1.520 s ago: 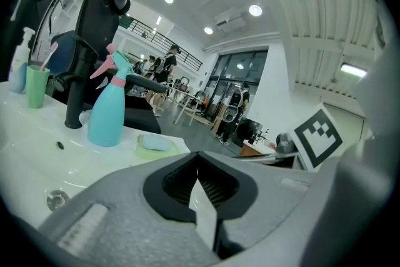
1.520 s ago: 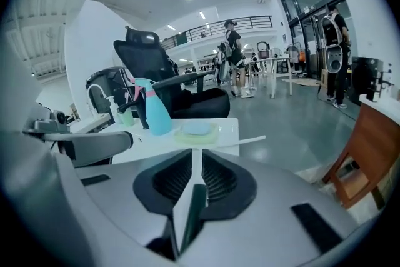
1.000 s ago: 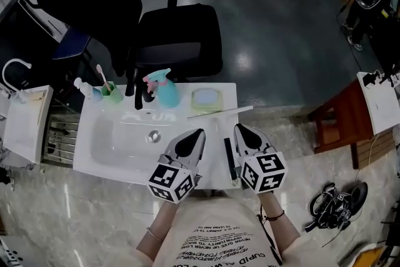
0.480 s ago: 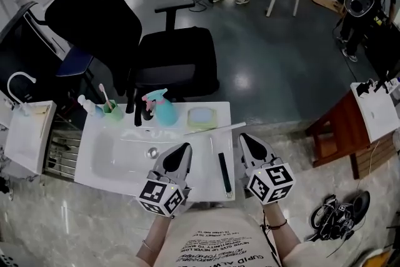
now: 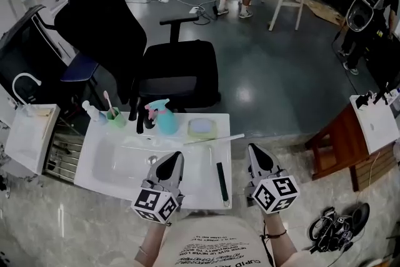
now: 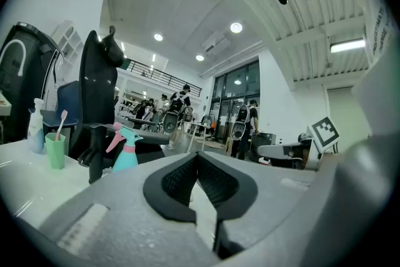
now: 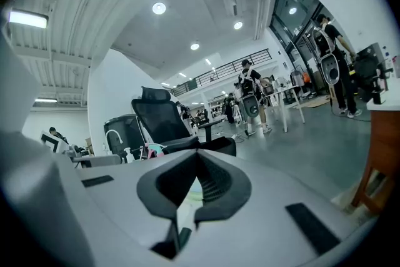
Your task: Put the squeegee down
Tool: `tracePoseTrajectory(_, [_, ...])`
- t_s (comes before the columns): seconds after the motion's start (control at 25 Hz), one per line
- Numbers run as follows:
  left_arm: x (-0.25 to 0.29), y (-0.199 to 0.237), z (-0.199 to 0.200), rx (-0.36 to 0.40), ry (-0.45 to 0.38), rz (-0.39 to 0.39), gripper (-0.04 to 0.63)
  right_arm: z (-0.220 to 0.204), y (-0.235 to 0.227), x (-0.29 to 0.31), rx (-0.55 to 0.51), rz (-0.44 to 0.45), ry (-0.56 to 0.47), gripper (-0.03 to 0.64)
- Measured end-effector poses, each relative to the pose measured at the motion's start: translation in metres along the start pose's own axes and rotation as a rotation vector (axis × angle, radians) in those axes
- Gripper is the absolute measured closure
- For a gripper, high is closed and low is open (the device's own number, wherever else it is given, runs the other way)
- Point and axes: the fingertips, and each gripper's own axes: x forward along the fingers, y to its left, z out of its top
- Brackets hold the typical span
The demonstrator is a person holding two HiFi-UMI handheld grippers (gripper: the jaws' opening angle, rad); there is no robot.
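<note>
The squeegee lies flat on the right part of the white sink counter, its black handle pointing toward me and its long pale blade across the far end. Neither gripper touches it. My left gripper hovers over the counter's near edge, left of the handle, with its jaws shut and empty. Off the counter's right edge, my right gripper is held level and also shut on nothing.
At the counter's back stand a teal spray bottle, a black faucet, a green cup with a toothbrush and a green sponge dish. A black office chair stands behind; a wooden stool is at right.
Both grippers have drawn back from the counter toward me and risen a little. The squeegee stays lying where it was, now farther from the right gripper.
</note>
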Motion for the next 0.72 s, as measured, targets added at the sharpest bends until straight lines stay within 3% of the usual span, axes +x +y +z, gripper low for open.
tracePoseTrajectory(0.72, [-0.009, 0.000, 0.008, 0.030, -0.013, 0.041, 0.572, 0.011, 0.002, -0.007, -0.030, 0.007, -0.036, 0.614])
